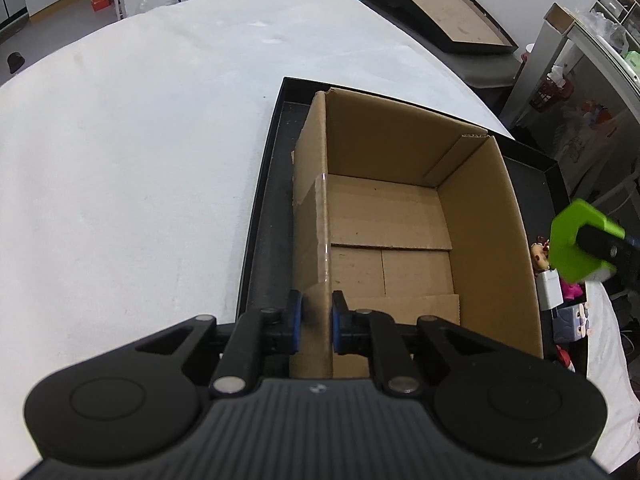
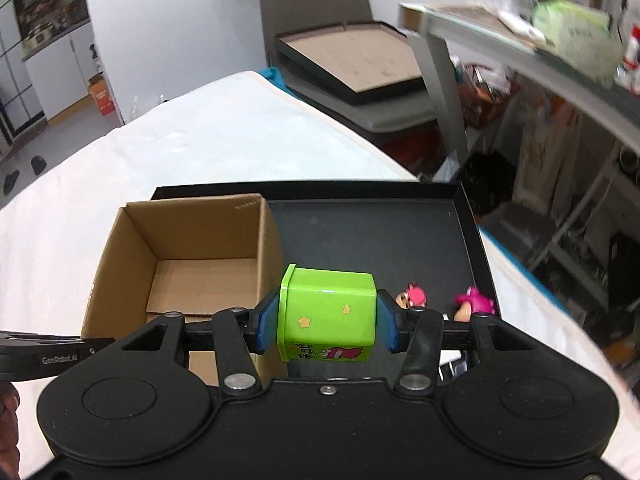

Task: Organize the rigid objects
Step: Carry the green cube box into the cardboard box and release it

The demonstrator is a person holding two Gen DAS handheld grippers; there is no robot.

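Observation:
An open cardboard box [image 1: 400, 216] stands in a black tray [image 1: 260, 208] on a white cloth. My left gripper [image 1: 316, 320] is shut on the box's near left wall. My right gripper [image 2: 327, 322] is shut on a green box with star stickers [image 2: 327, 312] and holds it above the tray [image 2: 360, 232], just right of the cardboard box [image 2: 192, 264]. The green box also shows at the right edge of the left wrist view [image 1: 580, 248]. Small toy figures [image 2: 416, 296] lie in the tray behind the right gripper.
More small toys [image 1: 560, 280] lie in the tray right of the cardboard box. A pink figure [image 2: 476, 304] lies near the tray's right wall. A second black tray [image 2: 352, 68] sits beyond the table, and a shelf unit [image 2: 540, 80] stands to the right.

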